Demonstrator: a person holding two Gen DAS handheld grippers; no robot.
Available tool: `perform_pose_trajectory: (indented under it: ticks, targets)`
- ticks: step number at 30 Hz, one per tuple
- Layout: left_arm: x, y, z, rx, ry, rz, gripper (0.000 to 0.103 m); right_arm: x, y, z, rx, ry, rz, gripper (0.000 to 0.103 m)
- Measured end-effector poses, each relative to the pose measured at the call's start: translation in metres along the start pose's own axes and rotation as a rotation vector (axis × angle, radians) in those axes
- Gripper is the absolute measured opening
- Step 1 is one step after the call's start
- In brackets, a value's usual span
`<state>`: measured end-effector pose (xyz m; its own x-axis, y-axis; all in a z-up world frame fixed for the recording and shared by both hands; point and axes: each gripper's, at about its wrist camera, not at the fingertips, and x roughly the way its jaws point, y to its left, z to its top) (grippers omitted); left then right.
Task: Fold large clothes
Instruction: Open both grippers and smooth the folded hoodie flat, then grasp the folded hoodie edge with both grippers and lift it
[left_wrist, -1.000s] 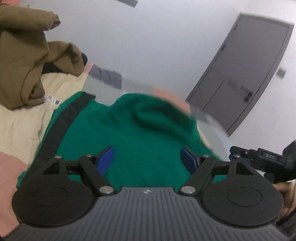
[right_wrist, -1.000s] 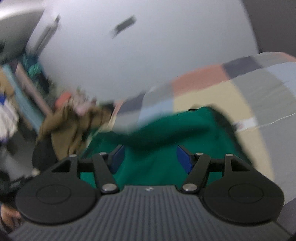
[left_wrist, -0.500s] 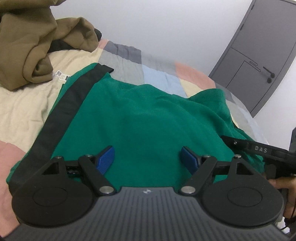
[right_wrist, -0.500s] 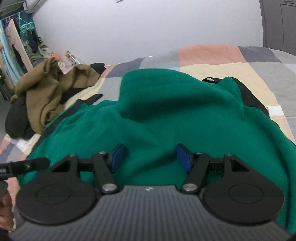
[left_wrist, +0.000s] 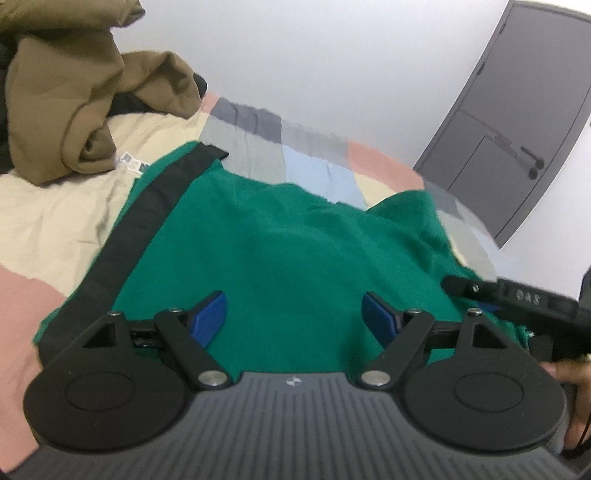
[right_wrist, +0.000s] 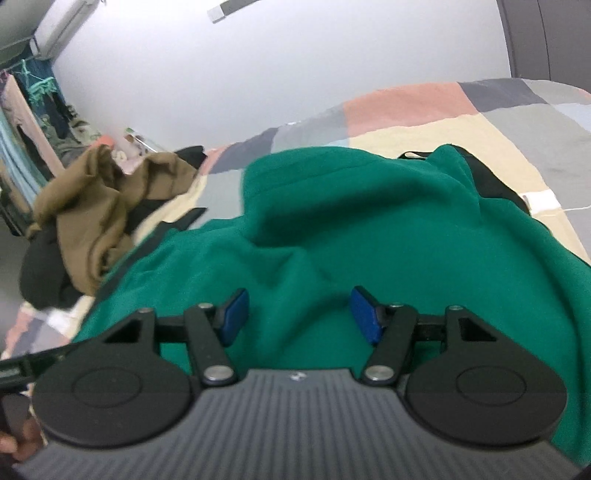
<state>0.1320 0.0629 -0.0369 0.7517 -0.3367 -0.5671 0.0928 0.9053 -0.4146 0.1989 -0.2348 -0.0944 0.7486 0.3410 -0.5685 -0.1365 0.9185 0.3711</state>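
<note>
A large green garment (left_wrist: 295, 236) with a black trim strip (left_wrist: 147, 221) lies rumpled on the patchwork bed (left_wrist: 48, 206). My left gripper (left_wrist: 295, 317) hovers open just over its near edge, with nothing pinched between the blue pads (left_wrist: 208, 319). In the right wrist view the same green garment (right_wrist: 388, 229) bulges in folds, and my right gripper (right_wrist: 299, 317) stands open over its near part, pads clear of the cloth. The right gripper's finger (left_wrist: 517, 299) shows at the right edge of the left wrist view.
A brown garment (left_wrist: 74, 92) is heaped over dark clothes at the bed's far left, also seen as a brown pile (right_wrist: 96, 214) in the right wrist view. A grey door (left_wrist: 517, 129) stands behind the bed. Hanging clothes (right_wrist: 29, 110) line the left wall.
The green garment, lifted and blurred a second ago, has settled onto the bed. Both grippers have sunk toward its near edge, the right one also shifting sideways. Jaws stay open.
</note>
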Motion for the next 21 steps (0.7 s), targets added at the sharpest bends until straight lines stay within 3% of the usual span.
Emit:
perform_pose_trajectory:
  ticks: [6, 14, 15, 16, 17, 21]
  targets:
    - [-0.034, -0.009, -0.014, -0.108, -0.018, -0.057, 0.084, -0.055, 0.012, -0.017, 0.061, -0.01, 0.08, 0.066]
    - [-0.049, -0.02, -0.034, -0.125, -0.003, -0.051, 0.084, -0.077, 0.009, -0.044, 0.276, 0.066, 0.187, 0.066]
    - [-0.05, -0.019, -0.036, -0.138, 0.002, -0.055, 0.084, -0.076, 0.007, -0.049, 0.304, 0.081, 0.202, 0.068]
    - [-0.049, -0.017, -0.037, -0.156, 0.01, -0.06, 0.084, -0.074, 0.005, -0.053, 0.333, 0.099, 0.213, 0.082]
    - [-0.048, -0.016, -0.039, -0.176, 0.019, -0.066, 0.084, -0.071, 0.003, -0.057, 0.364, 0.111, 0.225, 0.09]
    - [-0.041, -0.006, -0.046, -0.271, 0.069, -0.094, 0.088, -0.054, -0.01, -0.068, 0.499, 0.182, 0.264, 0.091]
